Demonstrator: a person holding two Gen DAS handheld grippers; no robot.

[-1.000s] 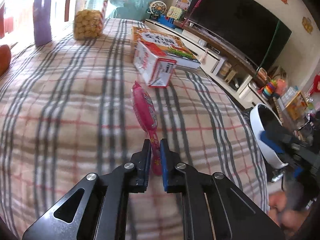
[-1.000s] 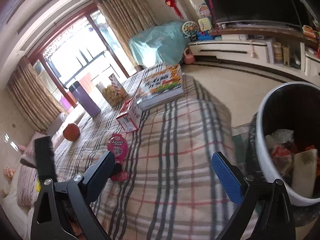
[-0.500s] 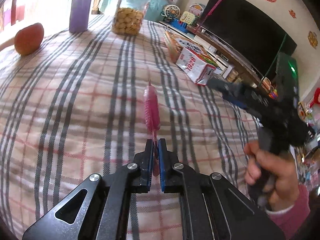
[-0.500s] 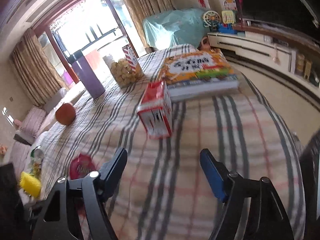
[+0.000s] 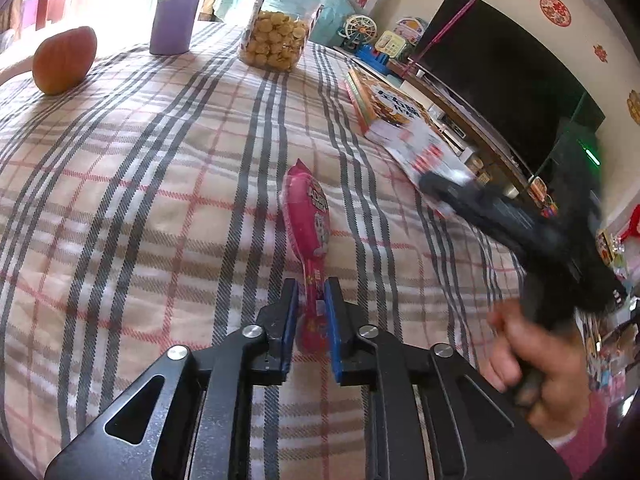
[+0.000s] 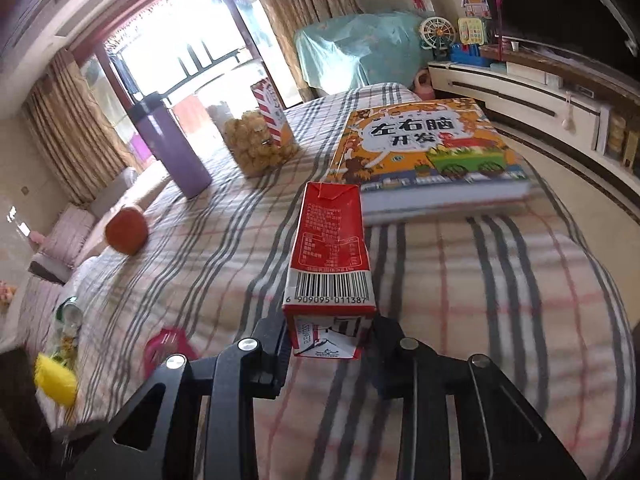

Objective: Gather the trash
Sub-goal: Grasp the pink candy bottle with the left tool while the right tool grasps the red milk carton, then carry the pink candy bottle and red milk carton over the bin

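A pink snack wrapper (image 5: 306, 208) lies lengthwise on the plaid tablecloth (image 5: 140, 200). My left gripper (image 5: 311, 300) is shut on its near tail, blue pads against both sides. In the right wrist view the wrapper (image 6: 166, 344) shows blurred at the lower left. A red and white drink carton (image 6: 330, 240) sits in front of a picture book. My right gripper (image 6: 330, 332) is closing on the carton's near end, its fingers against both sides. From the left wrist view the right gripper (image 5: 436, 188) is a dark blur at the carton (image 5: 424, 152).
A picture book (image 6: 424, 144), a jar of round snacks (image 5: 276, 28), a purple bottle (image 6: 172, 148) and an orange fruit (image 5: 64, 60) stand on the far half of the table. A yellow object (image 6: 54, 380) and a can (image 6: 70, 312) lie at the left edge. A hand (image 5: 532, 360) holds the right gripper.
The right gripper swung from the bin side over the table to the carton and narrowed around it. The left gripper, still holding the pink wrapper, shifted, and its jaws stand slightly wider.
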